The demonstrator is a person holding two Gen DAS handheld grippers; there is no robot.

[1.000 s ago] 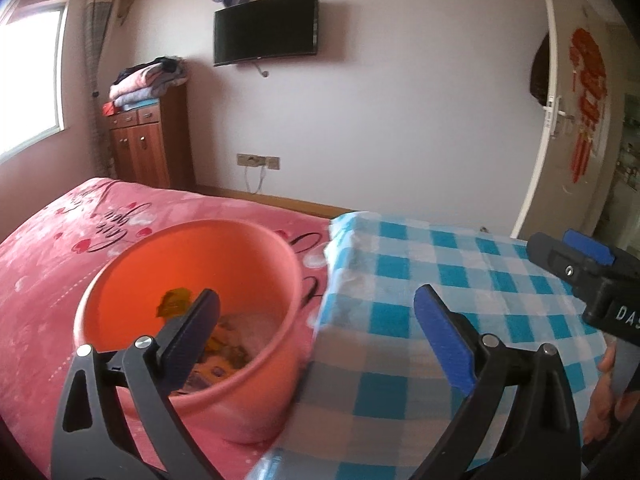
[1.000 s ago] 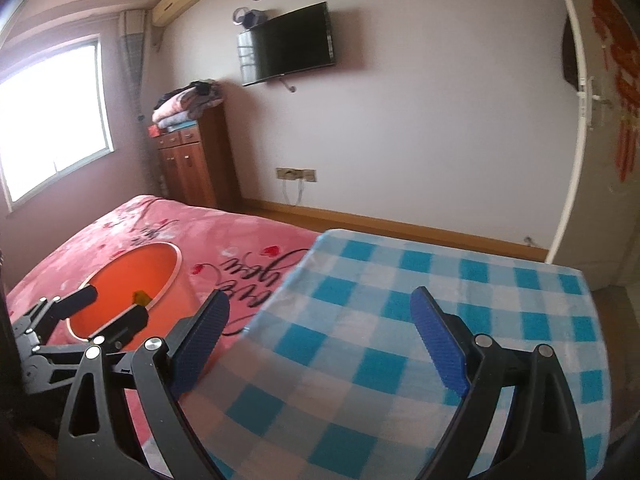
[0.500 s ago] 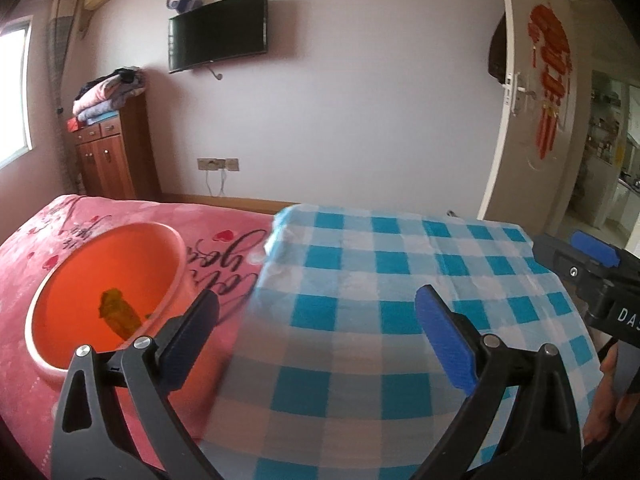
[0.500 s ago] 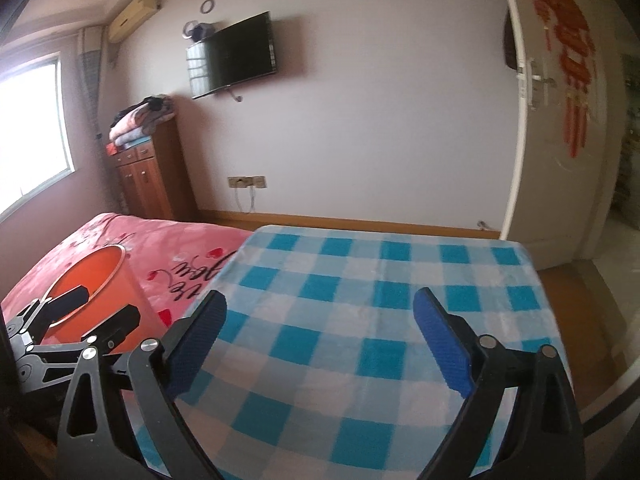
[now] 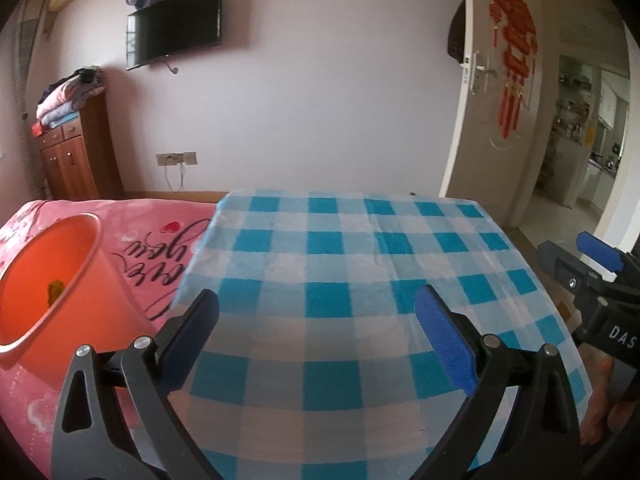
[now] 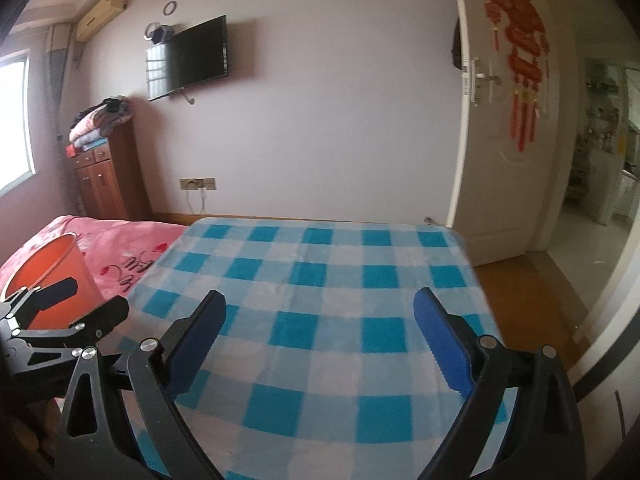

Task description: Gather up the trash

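An orange bucket [image 5: 44, 280] stands on the pink bedspread at the left, with a yellowish scrap of trash [image 5: 55, 290] showing inside it. My left gripper [image 5: 316, 316] hangs open and empty over the blue-and-white checked blanket [image 5: 340, 280], to the right of the bucket. My right gripper [image 6: 318, 316] is also open and empty, over the same blanket [image 6: 320, 300]. In the right wrist view the bucket [image 6: 44, 280] sits at the far left behind the left gripper's fingers [image 6: 52, 292]. In the left wrist view the right gripper's fingers [image 5: 596, 252] show at the right edge.
The pink bedspread [image 5: 152, 240] covers the bed's left half. A wooden cabinet [image 5: 76, 156] with folded bedding stands at the back left, under a wall television [image 5: 174, 26]. An open white door [image 6: 504, 120] and bare floor [image 6: 520, 292] lie to the right. A bare foot [image 5: 600, 400] shows by the bed.
Both grippers have swung right, away from the bucket. The bucket has slid from the left view's centre to its left edge. Both stay open.
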